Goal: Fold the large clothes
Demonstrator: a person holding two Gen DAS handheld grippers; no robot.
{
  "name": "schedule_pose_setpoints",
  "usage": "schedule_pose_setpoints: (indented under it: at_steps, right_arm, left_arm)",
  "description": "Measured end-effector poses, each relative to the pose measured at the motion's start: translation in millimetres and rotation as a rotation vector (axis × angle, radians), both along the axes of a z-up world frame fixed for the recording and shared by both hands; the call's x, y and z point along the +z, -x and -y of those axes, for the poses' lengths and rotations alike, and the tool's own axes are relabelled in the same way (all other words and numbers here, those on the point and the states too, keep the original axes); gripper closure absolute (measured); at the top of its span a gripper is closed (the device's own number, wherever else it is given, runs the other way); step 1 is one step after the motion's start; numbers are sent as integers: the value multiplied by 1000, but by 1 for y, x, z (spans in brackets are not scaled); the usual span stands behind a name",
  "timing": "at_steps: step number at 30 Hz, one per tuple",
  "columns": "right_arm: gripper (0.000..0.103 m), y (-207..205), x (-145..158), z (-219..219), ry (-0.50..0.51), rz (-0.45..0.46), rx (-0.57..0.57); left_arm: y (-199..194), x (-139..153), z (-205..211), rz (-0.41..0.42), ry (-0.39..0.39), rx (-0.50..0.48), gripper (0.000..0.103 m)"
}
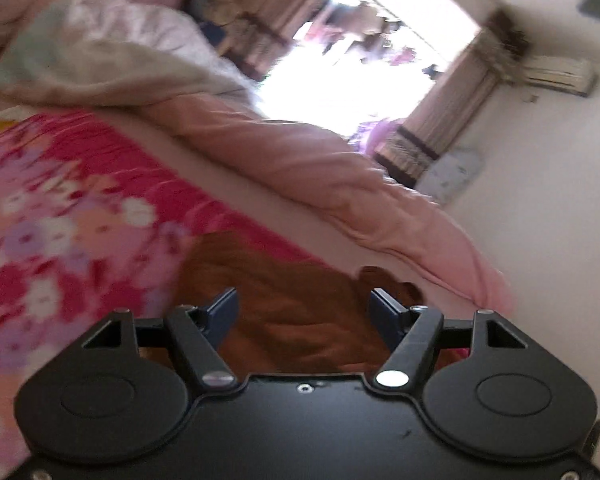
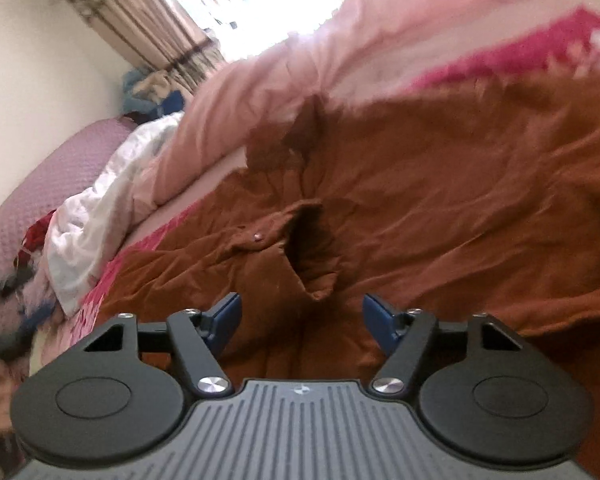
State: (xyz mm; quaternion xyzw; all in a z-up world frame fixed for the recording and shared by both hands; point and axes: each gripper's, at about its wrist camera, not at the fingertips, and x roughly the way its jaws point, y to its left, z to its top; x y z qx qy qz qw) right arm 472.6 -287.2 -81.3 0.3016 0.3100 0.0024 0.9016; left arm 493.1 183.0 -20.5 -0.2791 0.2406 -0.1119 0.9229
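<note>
On the bed in the left wrist view, the left gripper (image 1: 303, 312) hangs with jaws apart and empty over the brown jacket (image 1: 292, 312), pink duvet (image 1: 340, 184) bunched beyond. Right wrist view: right gripper (image 2: 302, 318) also apart, nothing held, facing the cuff (image 2: 312, 252). Looks like re-gripping; next grab needs an edge, with open bedspread (image 2: 500, 56) past it.

left gripper (image 1: 303, 312) fingers apart; right gripper (image 2: 301, 318) likewise
</note>
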Motion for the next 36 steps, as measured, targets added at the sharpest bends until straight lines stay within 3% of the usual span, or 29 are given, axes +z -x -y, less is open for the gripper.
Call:
schedule_pose_setpoints:
  at_steps: [1,2,3,4,5,10,13,16,18,21,25,27,30,33,36]
  right_arm:
    - [37,-10,-5,-2,-21,-17,-6]
    - [56,-17,-8,-2,-47,-22,-7]
    - [83,-22,-8,-3,-69,-14,1]
    - [92,-24,-3,-5,-84,5,5]
    - [94,-23,3,-7,-83,22,3]
    - [95,5,41,-2,20,169,-40]
    - [95,2,26,14,46,105,-74]
    - [94,-6,-4,24,56,18,-105]
    - [83,-10,-23,29,46,-39,-105]
    - [76,1,-26,35,47,-38,-144]
    - [71,17,4,31,118,46,-198]
    - [70,21,18,20,151,131,-165]
    - [71,12,30,-3,199,186,-60]
    - [71,-6,20,-24,261,149,0]
    - [71,-24,-7,-26,274,46,-18]
  left_arm:
    - [1,-1,-3,-7,1,10,32]
    - [1,-1,-1,-8,-3,13,32]
    - [2,0,5,-8,-8,10,32]
    - [3,-2,6,-6,-9,6,32]
    - [1,0,9,-2,-5,-1,32]
    - [-12,-2,29,-20,23,-81,31]
    - [-35,-27,50,-107,12,-135,31]
    - [-52,-52,66,-186,-77,-123,32]
    - [-56,-62,68,-182,-98,-132,31]
    - [-55,-54,70,-187,-117,-146,31]
    - [-49,-24,69,-125,-109,-163,31]
    - [-49,-9,74,-85,-127,-172,30]
    - [-56,-5,86,-66,-207,-175,30]
    - [-68,-20,95,-118,-266,-177,30]
    - [-79,-45,96,-186,-285,-172,30]
